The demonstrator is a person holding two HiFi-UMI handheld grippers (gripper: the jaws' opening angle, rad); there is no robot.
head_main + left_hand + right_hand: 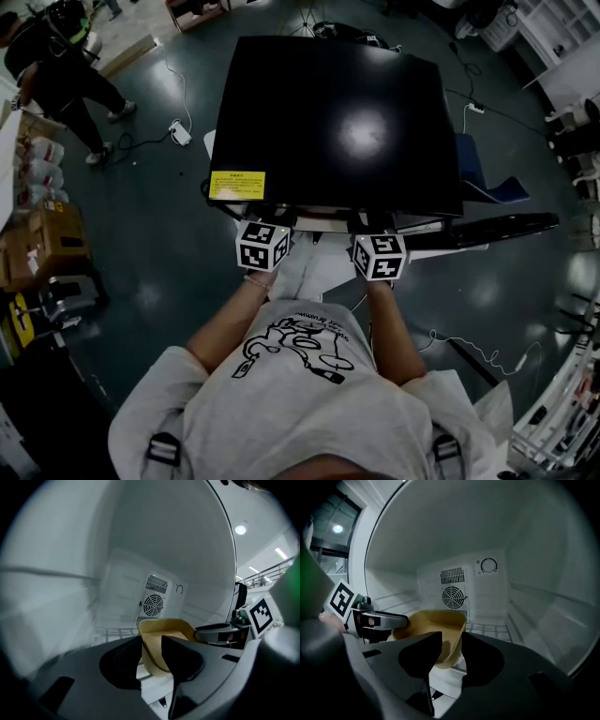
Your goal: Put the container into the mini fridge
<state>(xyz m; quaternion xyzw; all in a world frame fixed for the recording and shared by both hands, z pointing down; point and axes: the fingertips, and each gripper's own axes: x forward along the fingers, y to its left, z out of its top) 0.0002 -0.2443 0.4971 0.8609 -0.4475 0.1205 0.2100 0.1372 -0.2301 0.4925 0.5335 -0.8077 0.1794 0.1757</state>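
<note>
I am clamping my left gripper (pixel 151 649) on the left wall of the tan container (pixel 168 629), with that wall standing upright in the narrow gap between my two dark jaws and both jaws pressing on it. I am clenching my right gripper (pixel 451 645) on the opposite wall in the same way, so the open tub is hanging between my two grippers, its hollow lying to the inner side of each and its far rim reaching just ahead of my fingertips. From the left gripper view I am seeing my right gripper just across the tub, its marker cube (pixel 260 614) riding behind it. I am holding the container inside the white cavity of the mini fridge (pixel 337 122), whose black top is covering my jaws from above in the head view. Ahead of both grippers, beyond the tub, the round fan vent (pixel 453 596) is facing me from the back wall, with a dial (pixel 489 566) above it and to the right. A wire shelf (pixel 488 630) is lying below and beyond my right jaws; I cannot tell whether the container's base is touching it.
</note>
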